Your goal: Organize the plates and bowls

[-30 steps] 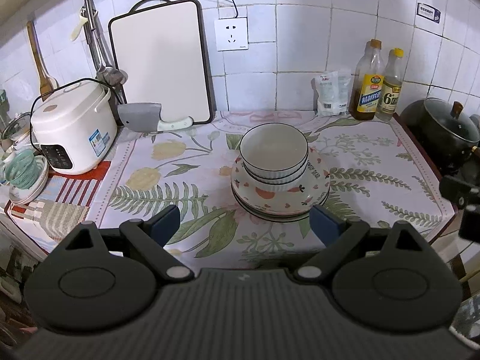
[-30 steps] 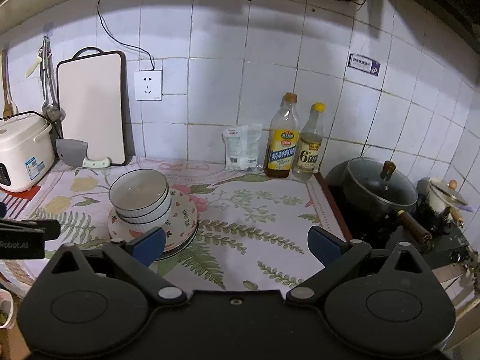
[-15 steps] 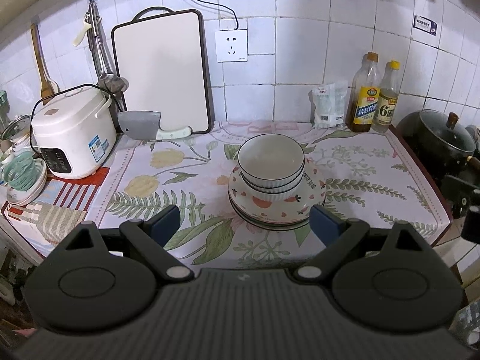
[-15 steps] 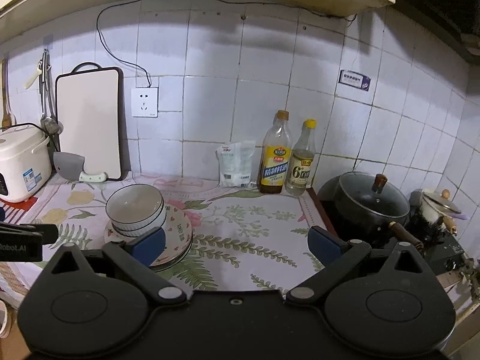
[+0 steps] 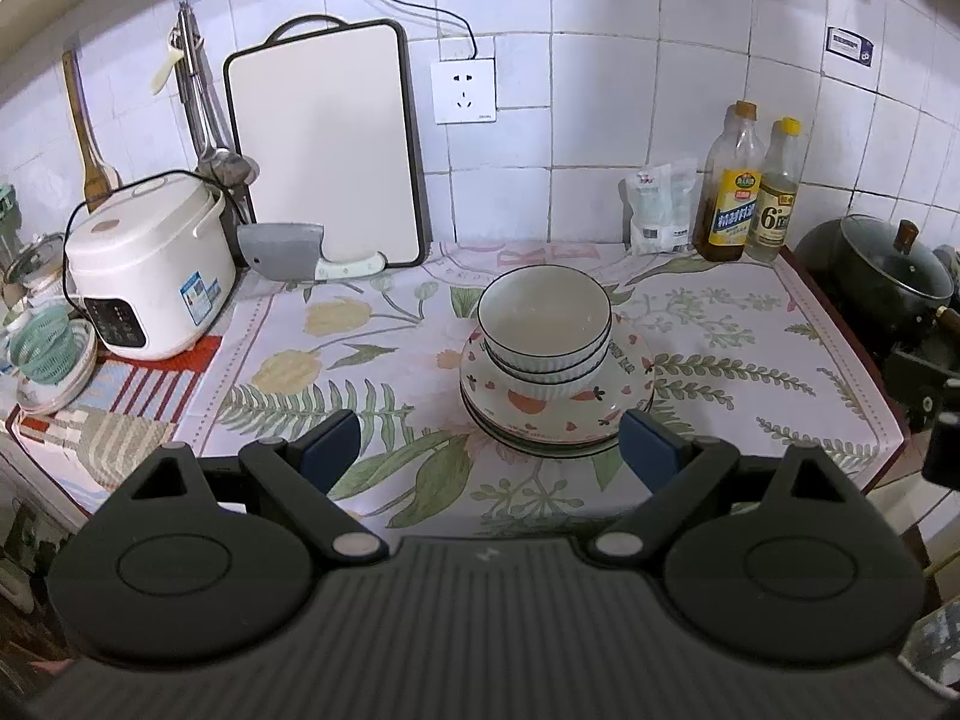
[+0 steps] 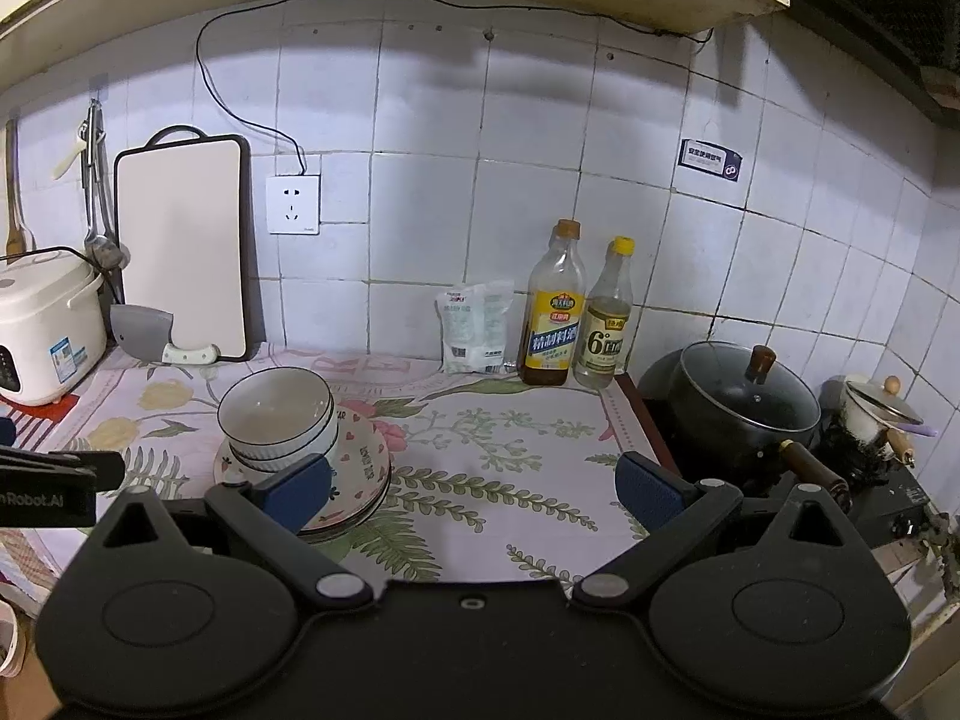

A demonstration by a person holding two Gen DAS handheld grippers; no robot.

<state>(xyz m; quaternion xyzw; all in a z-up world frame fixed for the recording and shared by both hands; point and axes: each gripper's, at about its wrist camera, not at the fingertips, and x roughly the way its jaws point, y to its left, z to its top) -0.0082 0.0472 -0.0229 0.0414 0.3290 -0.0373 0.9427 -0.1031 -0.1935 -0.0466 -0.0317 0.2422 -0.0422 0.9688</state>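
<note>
Setting: a tiled kitchen wall with a white socket, above a counter covered by a floral tablecloth (image 5: 750, 324).
Far left: a white rice cooker (image 5: 150, 276) is seen at the cloth's left edge, with a teal strainer in a dish beside it.
Left rear: a white cutting board (image 5: 324, 144) is leaned upright against the wall; a cleaver (image 5: 288, 249) is stood at its foot.
Left gripper (image 5: 489, 447): released, jaws spread wide, nothing held, raised above the counter's near edge.
Task items: white ribbed bowls (image 5: 545, 324) are nested and set on a stack of heart-patterned plates (image 5: 630, 360), near the middle of the cloth.
Key relation, left: the stack is found straight ahead of the left gripper, just right of its centre line, between the two finger lines.
Right gripper (image 6: 474, 489): released, jaws spread wide, nothing held.
Key relation, right: in the right wrist view the stack lies off to the left, partly hidden behind the left finger; bare cloth is faced instead.
Judgement: the left gripper is assessed as better lined up with the stack; the stack, being round, sets no grasp direction.
Right rear: a plastic packet and two bottles (image 6: 555, 312) are stood against the wall.
Far right: a lidded black pot (image 6: 744, 402) is noted on the stove, well apart from the stack.
</note>
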